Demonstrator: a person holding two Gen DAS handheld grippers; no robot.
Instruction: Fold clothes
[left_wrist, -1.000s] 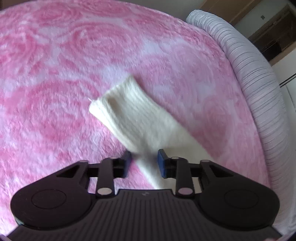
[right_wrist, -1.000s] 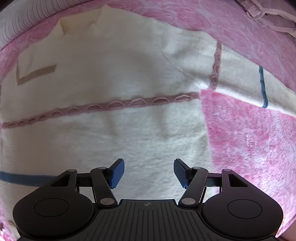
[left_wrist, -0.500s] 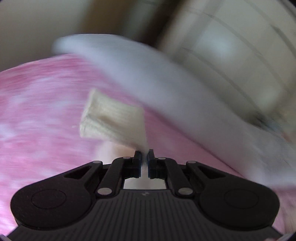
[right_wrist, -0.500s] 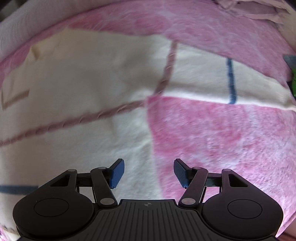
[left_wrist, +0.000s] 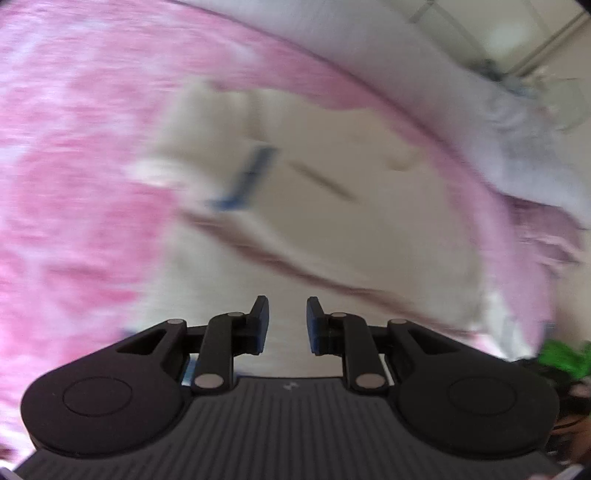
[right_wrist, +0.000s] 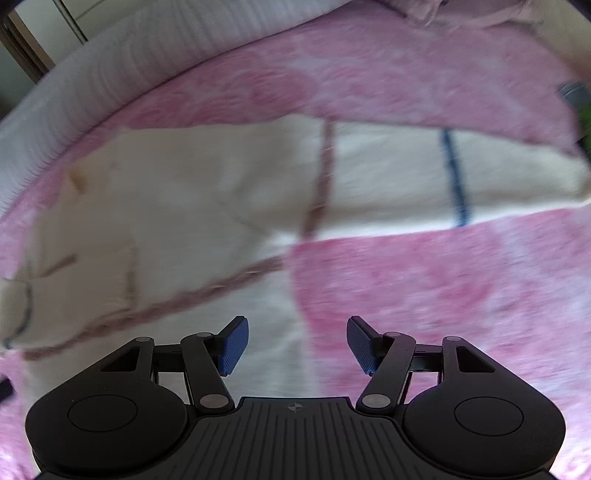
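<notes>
A cream knit sweater with brown and blue stripes lies flat on the pink fleece blanket. One sleeve stretches out to the right in the right wrist view. In the blurred left wrist view the other sleeve, marked by a blue stripe, lies folded over the sweater body. My left gripper hovers over the body; its jaws are opening and nothing is between them. My right gripper stands open above the sweater's side edge, holding nothing.
A white ribbed padded bed edge curves round the far side of the blanket and also shows as the bed edge in the left view. Lilac cloth lies at the top right. Something green sits at the right margin.
The left gripper closed on the sleeve cuff, carried it across onto the sweater body and let go. The right gripper drifted from over the body to its side edge, staying open.
</notes>
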